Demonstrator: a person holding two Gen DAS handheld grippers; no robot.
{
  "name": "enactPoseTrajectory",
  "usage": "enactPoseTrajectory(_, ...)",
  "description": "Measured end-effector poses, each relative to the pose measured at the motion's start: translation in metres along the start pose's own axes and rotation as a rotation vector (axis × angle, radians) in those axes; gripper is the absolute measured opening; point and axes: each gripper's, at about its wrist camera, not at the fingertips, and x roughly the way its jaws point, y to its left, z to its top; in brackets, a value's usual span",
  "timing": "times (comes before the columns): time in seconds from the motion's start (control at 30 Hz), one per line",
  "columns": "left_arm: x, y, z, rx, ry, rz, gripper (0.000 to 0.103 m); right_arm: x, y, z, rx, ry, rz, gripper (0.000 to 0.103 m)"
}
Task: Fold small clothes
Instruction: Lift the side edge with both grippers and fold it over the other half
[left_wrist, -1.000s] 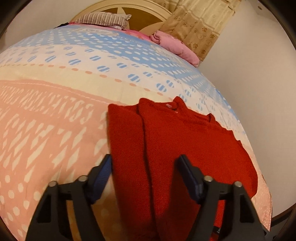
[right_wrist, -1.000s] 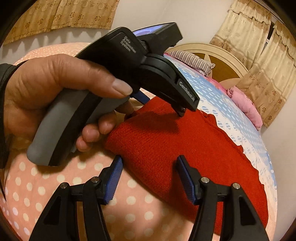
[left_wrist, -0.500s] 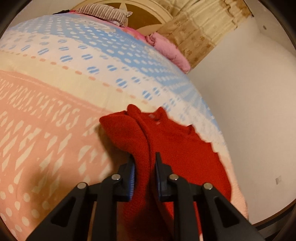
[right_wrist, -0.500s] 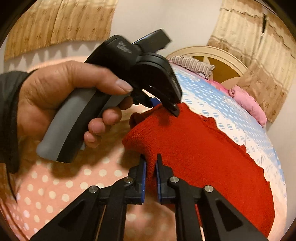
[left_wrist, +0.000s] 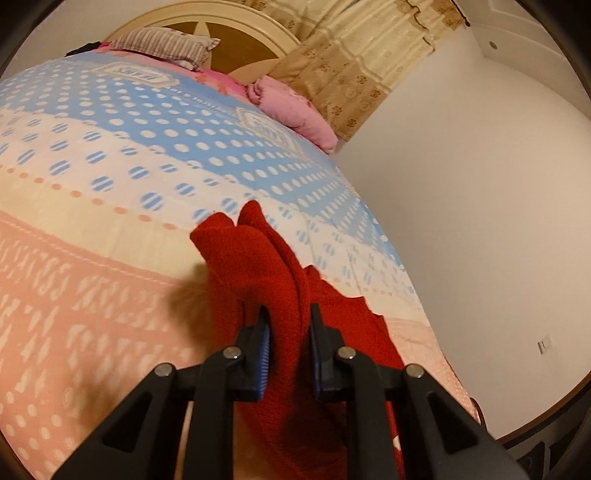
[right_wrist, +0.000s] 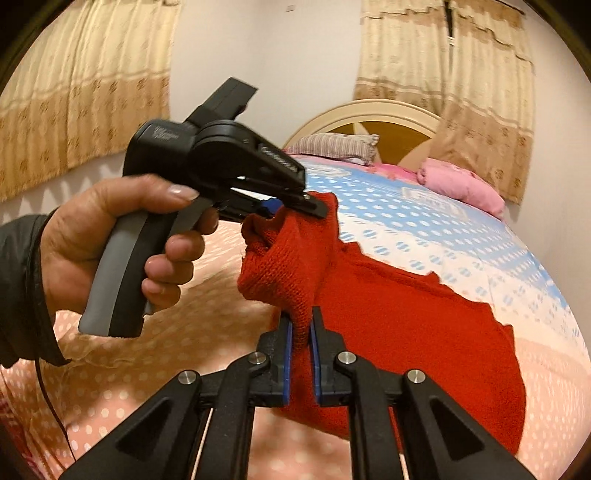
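At the far left of the right wrist view, a person's left hand (right_wrist: 110, 251) in a dark sleeve (right_wrist: 18, 288) is gripping the grey handle of the left gripper (right_wrist: 295, 206). Its tips are biting into the upper corner of the red knitted garment (right_wrist: 388, 314), pulling that corner off the bed into a raised peak. From there the fabric is sagging down and toward the camera to the right gripper (right_wrist: 301, 332), whose blue-padded fingers (right_wrist: 286, 343) are pinching a thin fold of the same edge between them, nearly touching. To the right of those fingers the rest of the garment is lying spread on the dotted bedspread (right_wrist: 480, 240), reaching away toward the right rim of the picture.

In the left wrist view, the left gripper (left_wrist: 288, 332) is clamping a thicker bunch of the red knitted garment (left_wrist: 258, 266) between its blue pads (left_wrist: 264, 350), which are standing a little apart around the wad. Beyond the fingertips the cloth is rising in two humps; right of the fingers a flat part is trailing down onto the pink and blue bedspread (left_wrist: 110, 184). Left of the fingers only the bedspread is showing, with the garment's shadow on it. Far beyond the fingers, a striped pillow (left_wrist: 166, 46) and a pink bundle (left_wrist: 295, 107) are lying by the headboard (left_wrist: 229, 22).
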Motion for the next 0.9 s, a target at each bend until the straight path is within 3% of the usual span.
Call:
enactPoseTrajectory(0.43,0.044,-0.067,0.000,0.087,0.049,-0.053,0.019,-0.023,-0.054,-0.018,0.172,-0.041,-0.025,0.007)
enactPoseTrajectory(0.9,0.107,-0.133,-0.023,0.201,0.150,-0.081,0.019,-0.042,-0.117,-0.055,0.372,-0.009,-0.046,0.007)
